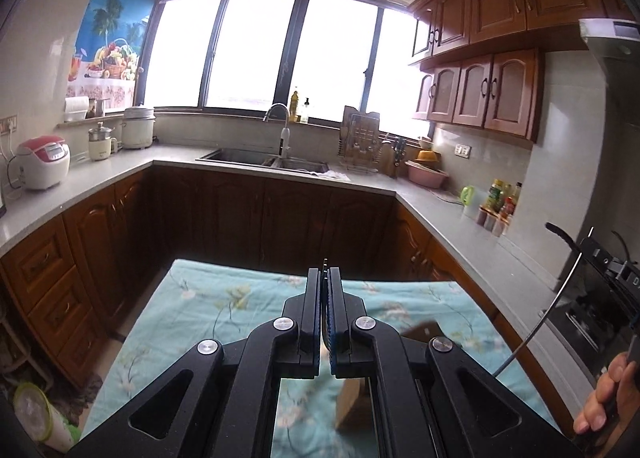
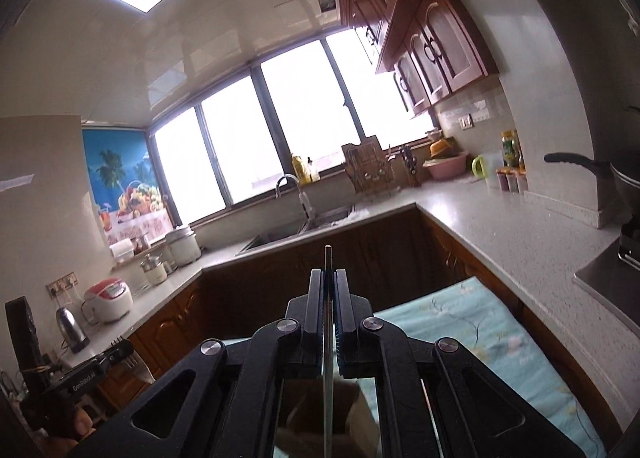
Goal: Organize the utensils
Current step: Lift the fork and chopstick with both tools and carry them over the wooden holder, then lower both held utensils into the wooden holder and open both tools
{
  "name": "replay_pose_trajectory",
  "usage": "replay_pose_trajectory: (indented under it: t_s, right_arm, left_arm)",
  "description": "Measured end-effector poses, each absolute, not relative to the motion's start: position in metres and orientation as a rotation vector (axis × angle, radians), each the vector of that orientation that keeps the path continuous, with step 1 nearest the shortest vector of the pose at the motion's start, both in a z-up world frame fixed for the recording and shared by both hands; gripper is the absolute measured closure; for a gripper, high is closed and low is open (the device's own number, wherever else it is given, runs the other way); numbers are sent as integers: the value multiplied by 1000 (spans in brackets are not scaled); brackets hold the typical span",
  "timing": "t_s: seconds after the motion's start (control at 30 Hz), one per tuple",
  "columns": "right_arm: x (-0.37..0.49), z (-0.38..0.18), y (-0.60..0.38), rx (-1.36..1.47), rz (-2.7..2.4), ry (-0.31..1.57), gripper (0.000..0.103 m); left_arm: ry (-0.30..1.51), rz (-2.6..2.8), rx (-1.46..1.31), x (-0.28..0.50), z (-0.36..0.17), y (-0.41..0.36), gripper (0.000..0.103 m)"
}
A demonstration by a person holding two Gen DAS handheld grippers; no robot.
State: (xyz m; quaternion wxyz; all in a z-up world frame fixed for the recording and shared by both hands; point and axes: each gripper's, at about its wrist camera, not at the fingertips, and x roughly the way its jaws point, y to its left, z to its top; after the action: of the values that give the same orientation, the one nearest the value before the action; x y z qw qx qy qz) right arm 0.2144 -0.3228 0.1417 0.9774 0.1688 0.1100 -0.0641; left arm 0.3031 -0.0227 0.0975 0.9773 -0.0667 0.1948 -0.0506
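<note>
While its jaws are pressed together on a thin, flat metal utensil handle (image 2: 328,298) that runs up between the pads and pokes out past the tips, the right gripper (image 2: 329,278) hangs tilted above a brown box-like holder (image 2: 352,414) on the floral cloth (image 2: 472,322). What kind of utensil it is cannot be told from its own view; the left camera catches a long silvery shaft (image 1: 536,322) slanting from that tool, held by the person's right hand (image 1: 608,398).

The left gripper (image 1: 325,278) has its jaws drawn nearly together, with something thin and dark just showing at the tips; whether it truly grips anything cannot be told. Below it sits a light wooden block (image 1: 354,402) on the same cloth, partly hidden by the linkage.

Judging by the task, the step in hand is lowering the held utensil into the holder. Done well, that would mean bringing the shaft closer to upright, centring its lower end over the opening, and loosening the jaws only once the end is inside, so it does not topple onto the cloth.

Lettering on the left tool's body (image 2: 86,378), seen from the right camera, appears to read "GenRobot.AI". Labels on the seasoning bottles (image 1: 498,198) along the counter (image 1: 472,242) are too small to read.
</note>
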Motion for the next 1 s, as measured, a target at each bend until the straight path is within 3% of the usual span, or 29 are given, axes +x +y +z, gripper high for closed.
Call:
replay_pose_trajectory:
  t_s: [0.47, 1.0]
  right_arm:
    - [280, 76, -324, 328, -140, 274, 99]
    - [282, 27, -320, 308, -148, 343, 98]
  left_arm:
    - [465, -37, -122, 391, 33, -75, 102]
    - [508, -78, -27, 410, 28, -80, 102]
